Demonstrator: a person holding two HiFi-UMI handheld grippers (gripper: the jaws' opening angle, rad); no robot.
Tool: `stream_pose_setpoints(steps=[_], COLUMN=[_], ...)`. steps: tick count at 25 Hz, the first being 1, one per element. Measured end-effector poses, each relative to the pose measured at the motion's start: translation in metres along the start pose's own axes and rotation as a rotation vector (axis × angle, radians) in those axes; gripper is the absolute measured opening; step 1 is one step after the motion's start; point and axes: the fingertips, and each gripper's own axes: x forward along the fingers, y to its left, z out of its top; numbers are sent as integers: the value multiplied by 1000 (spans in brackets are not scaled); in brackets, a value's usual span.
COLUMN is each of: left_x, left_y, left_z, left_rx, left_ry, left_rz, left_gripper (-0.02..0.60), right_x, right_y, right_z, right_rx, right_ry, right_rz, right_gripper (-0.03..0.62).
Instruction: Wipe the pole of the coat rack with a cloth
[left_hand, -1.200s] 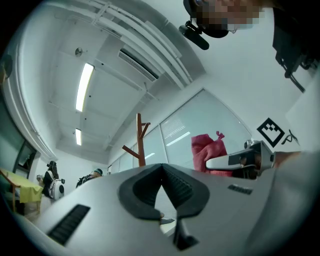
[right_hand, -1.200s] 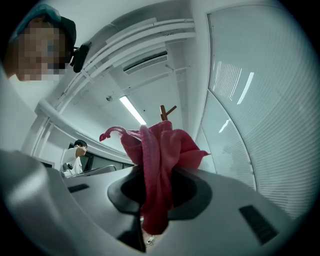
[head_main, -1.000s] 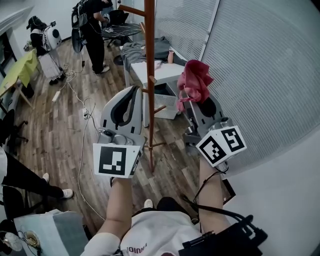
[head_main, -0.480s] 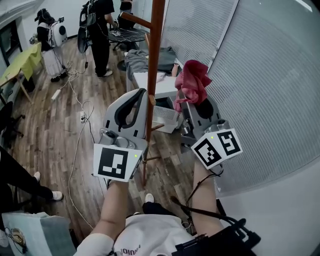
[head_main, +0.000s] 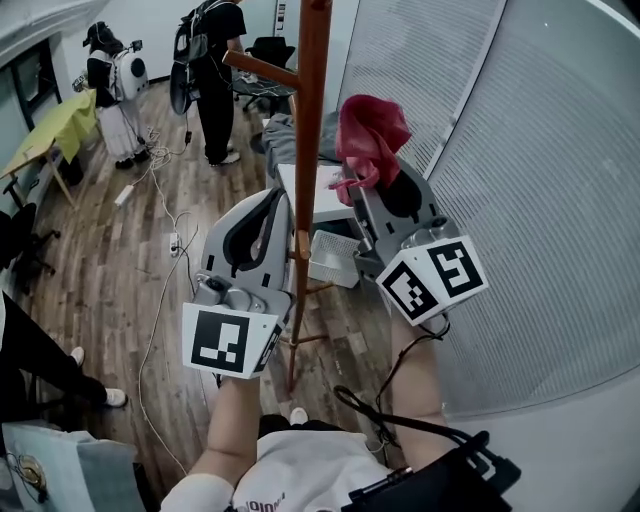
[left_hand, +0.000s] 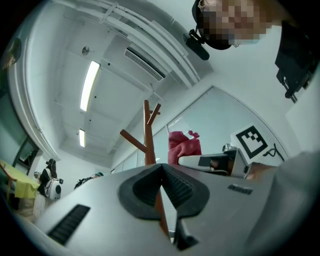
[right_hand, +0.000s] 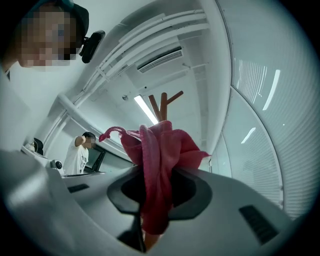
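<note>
While the right gripper is clamped tight on a bunched-up pink cloth, the left gripper has its jaws pressed together at the tips with nothing in them; both are held up on either side of the coat rack's brown wooden pole, left one just to its left, right one just to its right; the cloth sticks up out of the right jaws and sits right beside the upper pole, though I honestly can't tell if it's touching the wood; a peg angles off the pole to the left; further back a person stands on the wood floor, and blinds cover the wall on the right.
</note>
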Motion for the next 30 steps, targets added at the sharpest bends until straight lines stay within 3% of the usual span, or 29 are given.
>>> stream_pose_setpoints(steps=[15,30], left_x=[15,8], left_y=[19,29], left_z=[2,-10], left_rx=[-40,-78], left_ry=[-47,-23], left_rz=[-49,-42], left_gripper=[14,14], right_x=[43,39], right_y=[-2,-3], right_z=[22,2], right_rx=[-123,-101], right_ry=[-28,24], right_rz=[-2,-12], right_gripper=[98,98])
